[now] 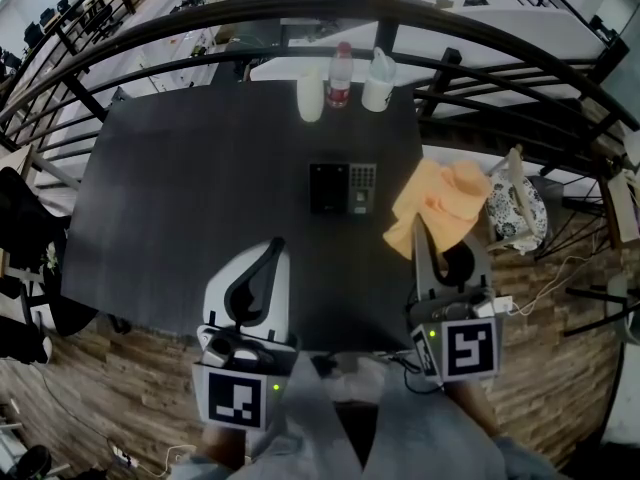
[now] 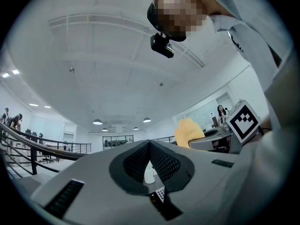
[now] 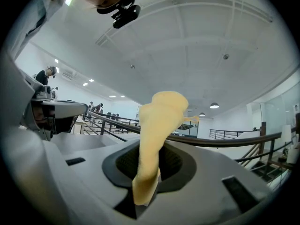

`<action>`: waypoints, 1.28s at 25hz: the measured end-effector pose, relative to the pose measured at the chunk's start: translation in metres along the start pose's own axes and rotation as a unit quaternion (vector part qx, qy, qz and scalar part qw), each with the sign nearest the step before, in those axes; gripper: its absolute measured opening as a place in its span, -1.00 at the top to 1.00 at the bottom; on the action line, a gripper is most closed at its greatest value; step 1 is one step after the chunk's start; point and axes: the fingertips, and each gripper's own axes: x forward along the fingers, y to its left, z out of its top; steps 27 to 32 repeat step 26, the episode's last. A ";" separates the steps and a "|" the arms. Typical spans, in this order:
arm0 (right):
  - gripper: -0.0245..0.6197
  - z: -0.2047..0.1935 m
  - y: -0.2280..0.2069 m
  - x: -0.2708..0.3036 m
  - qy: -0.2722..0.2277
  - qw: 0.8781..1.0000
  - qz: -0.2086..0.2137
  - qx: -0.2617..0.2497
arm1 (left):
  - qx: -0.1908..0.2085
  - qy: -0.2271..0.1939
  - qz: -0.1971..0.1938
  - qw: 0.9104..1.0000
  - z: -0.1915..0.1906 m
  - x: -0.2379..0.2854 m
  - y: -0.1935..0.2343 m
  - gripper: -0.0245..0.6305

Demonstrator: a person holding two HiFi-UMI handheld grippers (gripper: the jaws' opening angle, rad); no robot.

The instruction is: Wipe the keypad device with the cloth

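The keypad device, black with a grey key block on its right half, lies flat mid-table. An orange-yellow cloth hangs bunched just right of it, over the table's right edge. My right gripper is shut on the cloth, which in the right gripper view rises as a cloth fold out of the right gripper. My left gripper hovers shut and empty near the front edge, left of the keypad. In the left gripper view the left gripper points upward, with the cloth to its right.
A white cup, a red-labelled bottle and a white jug stand at the dark table's far edge. A curved black railing runs behind. A patterned bag sits on the floor to the right.
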 end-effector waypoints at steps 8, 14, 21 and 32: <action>0.71 0.000 0.004 0.000 0.002 1.000 0.003 0.000 | 0.002 0.000 0.002 1.000 0.000 -0.003 0.001 0.89; 0.71 0.001 0.006 0.001 0.003 1.000 0.007 -0.002 | 0.002 0.000 0.009 1.000 0.001 -0.004 0.007 0.89; 0.71 0.002 0.009 0.003 0.004 1.000 0.011 0.002 | 0.003 0.001 0.006 1.000 0.001 -0.003 0.006 0.89; 0.71 -0.001 0.010 0.006 0.005 1.000 0.015 -0.002 | 0.002 0.000 0.007 1.000 -0.001 -0.002 0.008 0.89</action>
